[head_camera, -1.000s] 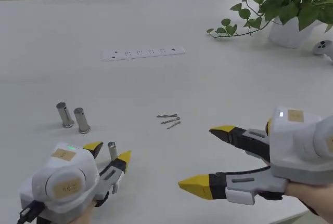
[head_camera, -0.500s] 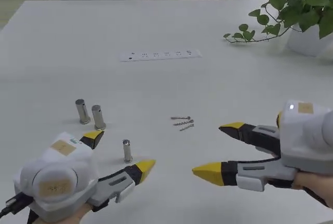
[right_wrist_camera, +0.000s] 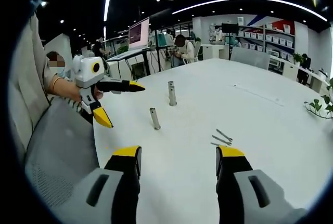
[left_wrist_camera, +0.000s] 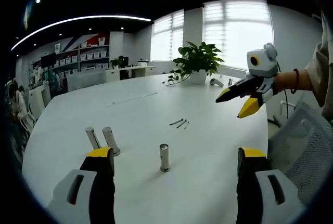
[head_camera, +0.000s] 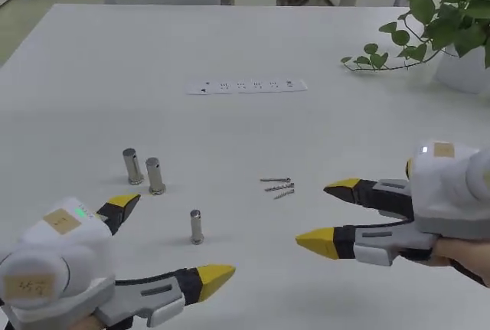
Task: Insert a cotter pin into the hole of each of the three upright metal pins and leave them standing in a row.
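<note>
From the head view, the white table (head_camera: 92,77) carries two metal pins (head_camera: 144,171) standing upright just beside each other on the left, and a lone metal pin (head_camera: 197,227) standing upright nearer the person, apart from that pair. Three cotter pins (head_camera: 276,186) lie loose in a small cluster near the middle of the table, none of them in a pin. The left gripper (head_camera: 174,236) hovers low with its jaws wide apart; the lone metal pin stands between its two yellow tips, touching neither. The right gripper (head_camera: 315,214) is held to the right of the cotter pins, jaws parted and empty. A power strip (head_camera: 246,86) lies further back and a plant (head_camera: 444,16) sits at the far right corner. In the left gripper view, the left gripper (left_wrist_camera: 176,154) spreads wide around the lone metal pin (left_wrist_camera: 164,157), with the two metal pins (left_wrist_camera: 102,139) off to the left, the cotter pins (left_wrist_camera: 180,123) beyond, and the right gripper (left_wrist_camera: 232,106) in the air at the right, its tips parted. In the right gripper view, the right gripper (right_wrist_camera: 177,152) has both jaws apart with nothing between them; the cotter pins (right_wrist_camera: 222,138) lie just ahead on the right, the lone metal pin (right_wrist_camera: 154,118) stands further on, and the left gripper (right_wrist_camera: 124,104) is spread at the left.
</note>
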`<state>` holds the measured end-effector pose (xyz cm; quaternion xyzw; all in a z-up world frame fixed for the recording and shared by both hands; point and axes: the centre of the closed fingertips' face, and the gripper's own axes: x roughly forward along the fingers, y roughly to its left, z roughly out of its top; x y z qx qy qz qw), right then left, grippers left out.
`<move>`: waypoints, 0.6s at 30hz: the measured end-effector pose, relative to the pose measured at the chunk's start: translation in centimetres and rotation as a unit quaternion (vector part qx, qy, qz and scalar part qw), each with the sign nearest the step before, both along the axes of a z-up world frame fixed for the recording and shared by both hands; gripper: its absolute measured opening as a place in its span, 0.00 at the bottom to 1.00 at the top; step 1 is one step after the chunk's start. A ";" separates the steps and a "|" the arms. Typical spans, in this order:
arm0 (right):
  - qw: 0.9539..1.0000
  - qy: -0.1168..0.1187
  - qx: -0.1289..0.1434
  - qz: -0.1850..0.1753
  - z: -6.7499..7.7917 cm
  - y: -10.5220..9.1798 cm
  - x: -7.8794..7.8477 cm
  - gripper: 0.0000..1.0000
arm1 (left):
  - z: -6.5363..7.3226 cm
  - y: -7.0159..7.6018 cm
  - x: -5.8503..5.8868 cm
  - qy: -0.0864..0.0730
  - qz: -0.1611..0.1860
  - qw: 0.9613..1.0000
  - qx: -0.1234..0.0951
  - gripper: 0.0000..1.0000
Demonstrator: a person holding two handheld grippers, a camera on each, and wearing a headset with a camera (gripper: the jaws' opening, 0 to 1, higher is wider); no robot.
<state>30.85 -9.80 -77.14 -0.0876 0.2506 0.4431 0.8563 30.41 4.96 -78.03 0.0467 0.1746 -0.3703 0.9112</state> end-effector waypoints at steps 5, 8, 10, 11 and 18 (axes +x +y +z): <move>1.000 0.002 -0.019 0.019 -0.3 0.0 0.8 0.57 | 0.6 0.5 -0.4 0.000 -0.003 1.000 -0.012 0.99; 0.999 0.002 -0.036 0.031 -0.6 0.0 1.4 0.56 | 0.7 0.8 -0.5 -0.001 -0.003 1.000 -0.010 0.99; 0.998 -0.001 -0.043 0.040 -0.7 -0.1 2.0 0.53 | 0.5 0.9 -0.7 0.004 -0.003 1.000 -0.007 0.99; 0.998 0.001 -0.049 0.043 -0.8 -0.2 2.2 0.52 | 0.6 1.0 -0.8 0.006 -0.003 1.000 -0.011 0.99; 0.994 0.005 -0.078 0.070 -1.4 -0.3 3.9 0.47 | 0.3 1.2 -1.6 0.010 -0.014 1.000 -0.003 0.99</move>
